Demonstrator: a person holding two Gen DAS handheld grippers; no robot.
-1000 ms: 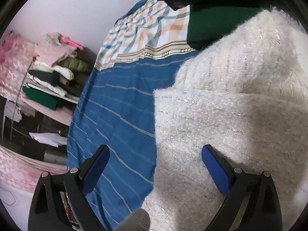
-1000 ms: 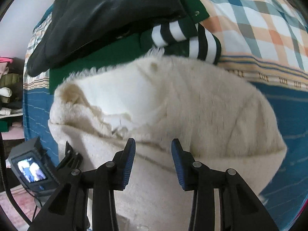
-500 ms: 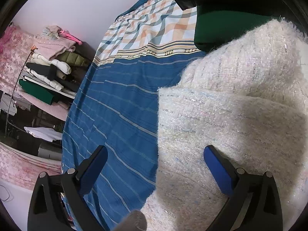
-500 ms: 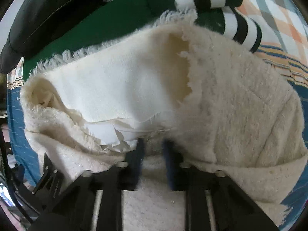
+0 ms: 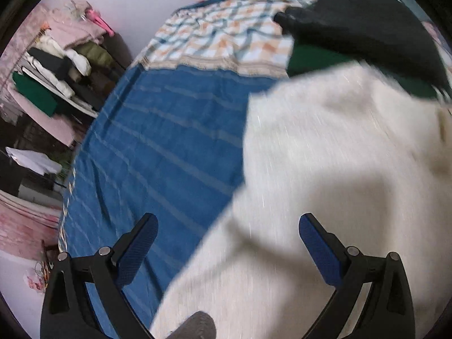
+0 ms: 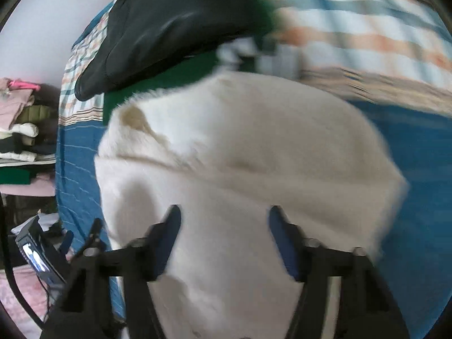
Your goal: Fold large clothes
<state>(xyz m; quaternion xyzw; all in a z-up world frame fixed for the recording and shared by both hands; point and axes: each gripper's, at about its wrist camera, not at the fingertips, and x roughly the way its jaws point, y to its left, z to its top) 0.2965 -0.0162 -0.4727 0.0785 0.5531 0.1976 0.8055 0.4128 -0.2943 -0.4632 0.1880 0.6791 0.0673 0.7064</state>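
On the bed [image 5: 169,152], the white coat [image 6: 240,155] lies folded at 12 o'clock, left tongs [image 5: 227,251] wide open, right tongs [image 6: 224,240] opening and empty; the dark clothes [image 6: 169,22] wait.

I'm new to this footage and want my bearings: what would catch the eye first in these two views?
A big fluffy cream garment fills the middle of both views, bunched on the blue striped bedspread. Behind it, toward the plaid end of the bed, a black jacket lies over a green garment. Both grippers hang above the cream fabric gripping nothing: the left gripper is wide open and the right gripper's jaws are opening.
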